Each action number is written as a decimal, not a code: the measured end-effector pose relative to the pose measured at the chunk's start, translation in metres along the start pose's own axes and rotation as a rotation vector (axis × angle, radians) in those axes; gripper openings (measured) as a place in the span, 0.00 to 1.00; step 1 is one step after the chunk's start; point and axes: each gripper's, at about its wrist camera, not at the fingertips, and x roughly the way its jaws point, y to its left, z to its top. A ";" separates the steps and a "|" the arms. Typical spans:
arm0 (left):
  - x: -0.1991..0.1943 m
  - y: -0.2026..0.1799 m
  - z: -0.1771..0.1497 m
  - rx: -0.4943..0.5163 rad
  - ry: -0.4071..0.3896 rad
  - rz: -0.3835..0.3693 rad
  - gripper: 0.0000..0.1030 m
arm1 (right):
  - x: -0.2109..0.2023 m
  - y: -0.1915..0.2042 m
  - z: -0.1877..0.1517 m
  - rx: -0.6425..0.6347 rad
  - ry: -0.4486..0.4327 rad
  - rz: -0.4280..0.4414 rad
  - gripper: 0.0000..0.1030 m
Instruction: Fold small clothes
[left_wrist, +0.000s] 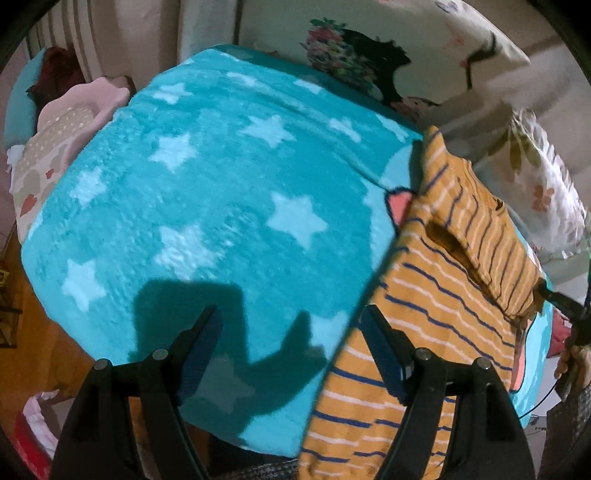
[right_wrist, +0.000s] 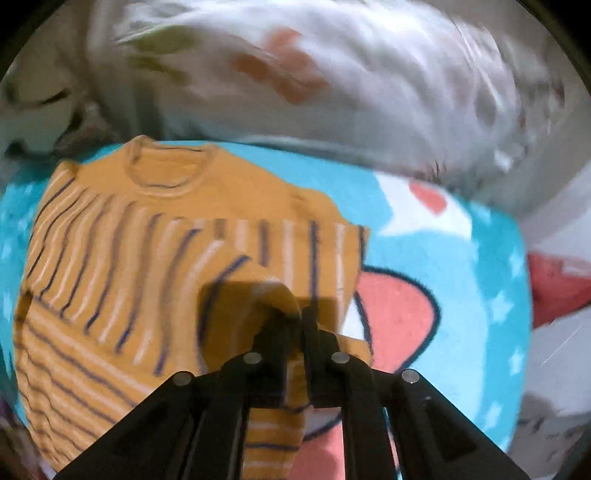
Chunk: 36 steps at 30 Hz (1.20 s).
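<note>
The orange striped shirt (right_wrist: 122, 258) lies on the turquoise star blanket (left_wrist: 207, 192) covering the bed, along the blanket's right-hand edge with its collar toward the floral pillows (right_wrist: 332, 74). The right gripper (right_wrist: 299, 325) has its jaws pressed together, pinching a raised fold of the shirt's cloth. The left gripper (left_wrist: 291, 347) hangs above the blanket's near edge, jaws spread and holding nothing.

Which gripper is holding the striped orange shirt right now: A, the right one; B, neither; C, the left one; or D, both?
A: the right gripper is shut on a fold of the shirt, while the left gripper is open over the blue star blanket.
</note>
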 end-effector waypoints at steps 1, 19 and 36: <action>-0.001 -0.003 -0.003 0.003 -0.003 0.007 0.74 | -0.004 -0.015 -0.001 0.044 -0.016 0.028 0.21; 0.036 -0.141 0.038 0.274 -0.105 0.044 0.74 | -0.015 -0.037 -0.053 0.113 -0.037 0.254 0.33; 0.131 -0.166 0.142 0.389 0.000 -0.155 0.17 | -0.021 -0.024 -0.107 0.292 0.036 0.131 0.37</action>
